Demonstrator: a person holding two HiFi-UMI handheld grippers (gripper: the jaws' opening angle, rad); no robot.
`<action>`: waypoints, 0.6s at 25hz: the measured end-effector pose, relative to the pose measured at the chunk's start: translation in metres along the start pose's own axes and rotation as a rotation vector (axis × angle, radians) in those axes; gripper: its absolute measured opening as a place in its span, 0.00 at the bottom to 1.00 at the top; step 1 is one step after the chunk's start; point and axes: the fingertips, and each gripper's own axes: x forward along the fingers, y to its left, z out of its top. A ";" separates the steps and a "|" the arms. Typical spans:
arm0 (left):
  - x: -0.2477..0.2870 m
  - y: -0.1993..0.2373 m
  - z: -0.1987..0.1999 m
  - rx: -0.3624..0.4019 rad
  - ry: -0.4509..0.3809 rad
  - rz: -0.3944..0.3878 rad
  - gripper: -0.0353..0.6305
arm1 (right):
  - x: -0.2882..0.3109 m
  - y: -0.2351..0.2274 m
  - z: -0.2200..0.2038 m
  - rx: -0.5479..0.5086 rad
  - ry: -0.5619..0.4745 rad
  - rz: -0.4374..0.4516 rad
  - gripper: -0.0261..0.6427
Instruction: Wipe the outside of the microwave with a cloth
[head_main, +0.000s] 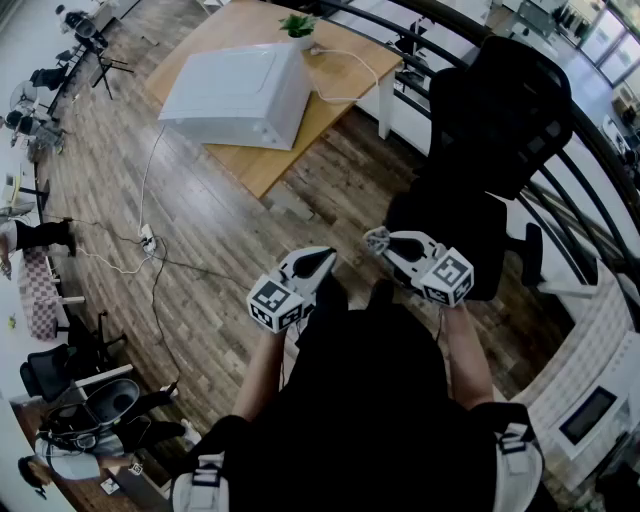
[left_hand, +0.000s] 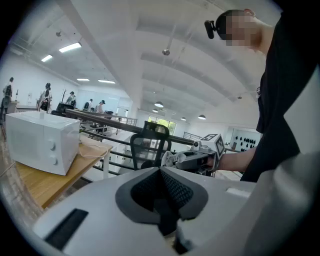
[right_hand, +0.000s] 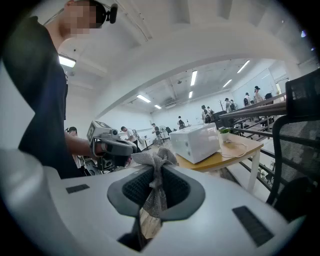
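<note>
The black-shirted person's (head_main: 370, 400) white left gripper (head_main: 324, 258) and right gripper (head_main: 379, 241) carry black-and-white marker cubes (head_main: 275, 303).

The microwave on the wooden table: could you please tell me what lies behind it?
A small potted plant and a looping white cable lie behind the microwave. Where the cable meets its back is hidden.

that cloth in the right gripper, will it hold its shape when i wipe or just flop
Probably floppy: the cloth bunches and droops where the right gripper pinches it. Its coarse open weave suggests it is light and unlikely to slip free, though that is a guess.
</note>
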 end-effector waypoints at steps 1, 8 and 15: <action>0.004 -0.001 0.000 0.004 -0.002 -0.004 0.06 | -0.003 -0.002 0.001 -0.003 0.000 -0.003 0.10; 0.020 -0.013 0.001 0.024 -0.014 -0.009 0.06 | -0.020 -0.005 -0.001 -0.016 0.005 -0.011 0.10; 0.014 -0.017 -0.004 0.031 -0.007 0.006 0.06 | -0.020 -0.002 -0.003 -0.024 0.010 -0.002 0.10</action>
